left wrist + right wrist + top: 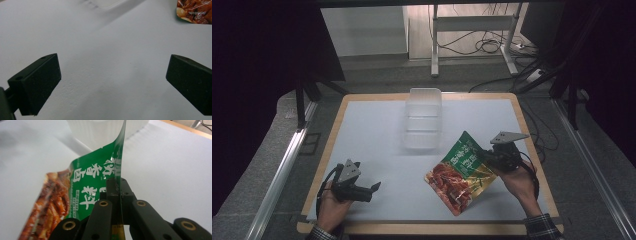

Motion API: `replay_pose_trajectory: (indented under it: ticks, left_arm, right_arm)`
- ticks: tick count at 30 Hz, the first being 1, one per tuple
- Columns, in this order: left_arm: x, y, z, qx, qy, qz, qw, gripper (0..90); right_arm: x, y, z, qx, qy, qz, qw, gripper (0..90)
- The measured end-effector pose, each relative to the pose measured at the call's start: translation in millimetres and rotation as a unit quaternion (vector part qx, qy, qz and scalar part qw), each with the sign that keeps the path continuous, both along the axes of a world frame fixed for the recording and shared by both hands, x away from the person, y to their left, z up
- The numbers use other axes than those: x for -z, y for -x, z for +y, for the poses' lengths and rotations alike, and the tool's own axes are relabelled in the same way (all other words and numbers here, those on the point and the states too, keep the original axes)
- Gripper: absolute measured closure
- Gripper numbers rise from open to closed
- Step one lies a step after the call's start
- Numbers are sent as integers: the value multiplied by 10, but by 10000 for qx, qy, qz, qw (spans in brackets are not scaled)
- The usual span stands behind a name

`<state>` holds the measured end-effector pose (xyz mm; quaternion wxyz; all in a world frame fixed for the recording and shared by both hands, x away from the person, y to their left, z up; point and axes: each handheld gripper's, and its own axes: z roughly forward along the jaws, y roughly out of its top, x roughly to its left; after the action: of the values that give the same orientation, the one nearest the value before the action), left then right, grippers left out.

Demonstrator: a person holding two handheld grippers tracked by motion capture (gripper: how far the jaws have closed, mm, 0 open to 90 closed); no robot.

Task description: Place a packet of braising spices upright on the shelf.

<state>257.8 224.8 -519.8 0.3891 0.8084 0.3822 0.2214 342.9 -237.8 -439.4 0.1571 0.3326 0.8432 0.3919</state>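
The right gripper is clamped on the green edge of the food pouch. The pouch looks light, floppy and slippery, so its flat sealed edge is the best hold. The left gripper rests with jaws apart on the counter

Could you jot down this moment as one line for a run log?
right gripper: shut on food pouch, edge pinched | left gripper: jaws open, holding nothing | clear container: beyond pouch

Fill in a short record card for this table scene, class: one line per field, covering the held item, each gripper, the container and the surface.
Held item: green and red food pouch, pinched at its right edge
Right gripper: shut on the pouch
Left gripper: jaws wide apart, nothing between them
Container: clear plastic tub, beyond the pouch, nothing seen inside
Surface: white table with wooden rim
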Motion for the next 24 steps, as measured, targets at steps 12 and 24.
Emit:
replay_pose_trajectory:
  ticks: [12,24]
  left_arm:
    - [-3,2,-11,22,17,-19,10000,0]
    - [-8,1,-18,47,3,-16,10000,0]
  right_arm:
    - [-422,69,175,-499,-399,94,9979,889]
    - [-776,158,411,-985,-564,-36,9935,890]
